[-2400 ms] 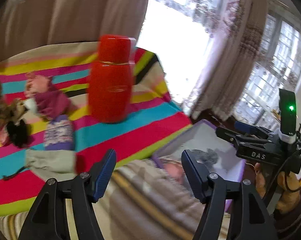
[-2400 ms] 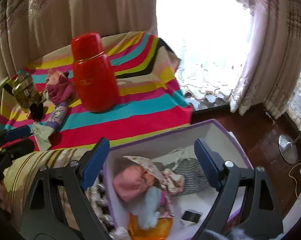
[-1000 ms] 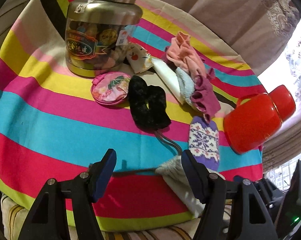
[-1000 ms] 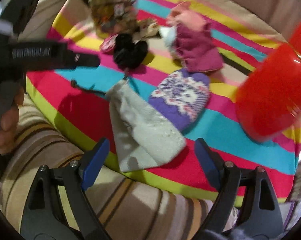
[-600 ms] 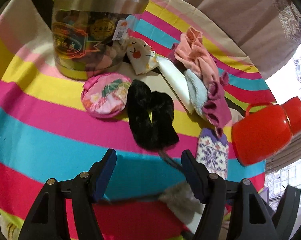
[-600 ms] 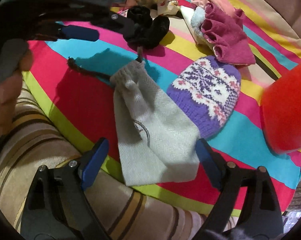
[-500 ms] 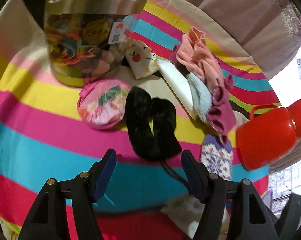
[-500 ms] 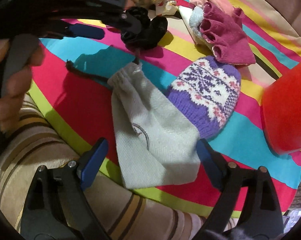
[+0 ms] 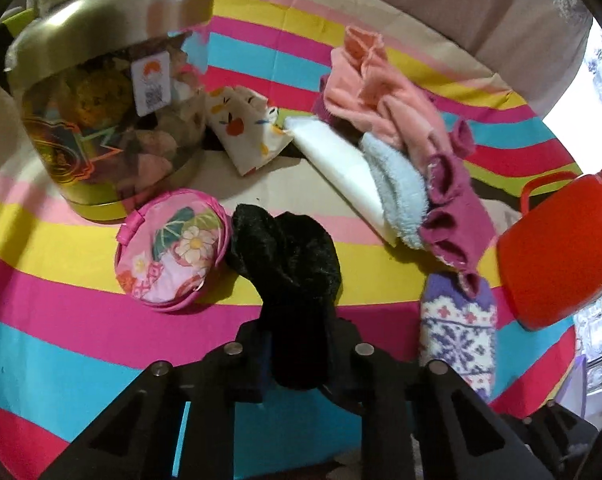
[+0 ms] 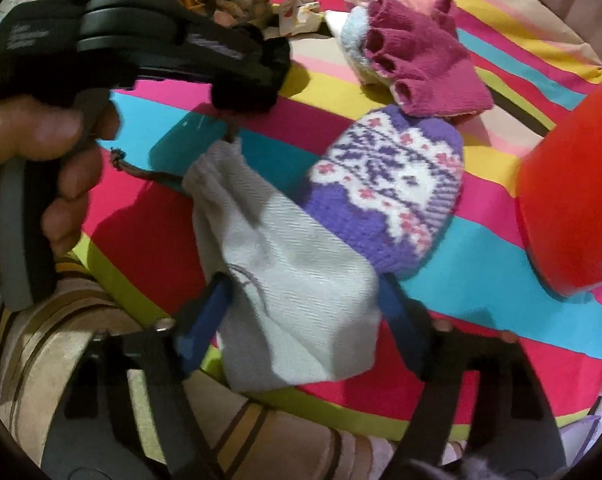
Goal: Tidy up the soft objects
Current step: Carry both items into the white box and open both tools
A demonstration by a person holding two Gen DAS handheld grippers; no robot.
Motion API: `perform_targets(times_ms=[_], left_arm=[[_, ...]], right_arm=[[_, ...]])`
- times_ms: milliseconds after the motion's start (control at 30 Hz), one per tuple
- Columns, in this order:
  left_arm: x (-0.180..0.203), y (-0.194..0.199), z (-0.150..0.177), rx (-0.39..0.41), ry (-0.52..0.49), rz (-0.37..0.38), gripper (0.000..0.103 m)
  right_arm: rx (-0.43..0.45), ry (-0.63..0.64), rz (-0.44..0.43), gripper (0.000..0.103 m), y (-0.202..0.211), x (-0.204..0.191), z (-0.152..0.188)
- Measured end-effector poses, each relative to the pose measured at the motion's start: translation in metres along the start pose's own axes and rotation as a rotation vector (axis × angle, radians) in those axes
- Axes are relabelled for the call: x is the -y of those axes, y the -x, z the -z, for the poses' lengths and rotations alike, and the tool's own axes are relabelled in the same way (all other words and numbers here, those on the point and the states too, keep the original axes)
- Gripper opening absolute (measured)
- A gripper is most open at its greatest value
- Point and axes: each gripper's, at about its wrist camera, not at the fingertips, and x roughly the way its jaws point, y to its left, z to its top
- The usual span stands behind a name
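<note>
The left gripper (image 9: 297, 354) is seen at the lower centre of the left wrist view, its jaws just closed in and clamped on the near end of the black velvet scrunchie (image 9: 289, 256), which lies on the striped cloth (image 9: 61, 344) just right of the pink floral pouch (image 9: 169, 250). The right gripper (image 10: 305, 320) is seen at the lower centre of the right wrist view, its jaws just drawn inward and pressed against both sides of the grey drawstring bag (image 10: 285, 284). The bag lies at the cloth's near edge, touching the purple knitted hat (image 10: 393, 192). The red flask (image 10: 573, 184) stands at the right edge, and the jar (image 9: 105, 96) fills the upper left of the left wrist view
</note>
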Motion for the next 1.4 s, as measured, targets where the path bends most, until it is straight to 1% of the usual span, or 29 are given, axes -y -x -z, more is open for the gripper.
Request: perform_targets(times_ms=[33, 67, 133, 300, 433, 500, 633, 800, 967, 1167, 1300, 1400], left_arm=[[0.000, 0.005, 0.002, 0.009, 0.002, 0.004, 0.021], [-0.002, 0.011, 0.005, 0.016, 0.004, 0.010, 0.021], [-0.004, 0.021, 0.011, 0.028, 0.018, 0.021, 0.021], [-0.013, 0.045, 0.025, 0.050, 0.053, 0.040, 0.021], [-0.015, 0.060, 0.032, 0.071, 0.076, 0.065, 0.021], [-0.014, 0.068, 0.037, 0.083, 0.081, 0.076, 0.021], [-0.008, 0.084, 0.042, 0.122, 0.072, 0.092, 0.021], [0.002, 0.104, 0.049, 0.176, 0.070, 0.119, 0.021], [0.010, 0.120, 0.061, 0.198, 0.066, 0.148, 0.021], [0.039, 0.134, 0.071, 0.210, 0.008, 0.189, 0.021], [0.069, 0.143, 0.081, 0.204, -0.047, 0.232, 0.021], [0.094, 0.146, 0.089, 0.192, -0.092, 0.265, 0.021]], right_arm=[[0.003, -0.007, 0.005, 0.049, 0.002, 0.002, 0.002], [0.004, -0.016, -0.004, 0.046, 0.003, 0.005, 0.002], [0.000, -0.025, -0.017, 0.033, 0.007, 0.008, 0.004], [0.012, -0.021, -0.027, 0.017, 0.021, 0.004, 0.011], [0.047, -0.030, -0.029, 0.012, 0.035, 0.006, 0.018], [0.069, -0.039, -0.029, 0.010, 0.044, 0.001, 0.024], [0.128, -0.077, -0.032, 0.010, 0.064, 0.006, 0.029], [0.176, -0.149, -0.040, 0.009, 0.079, 0.023, 0.039], [0.213, -0.200, -0.025, 0.009, 0.103, 0.037, 0.057], [0.249, -0.275, 0.005, 0.009, 0.131, 0.065, 0.088], [0.267, -0.339, 0.036, 0.009, 0.151, 0.091, 0.112], [0.281, -0.391, 0.077, 0.009, 0.168, 0.113, 0.133]])
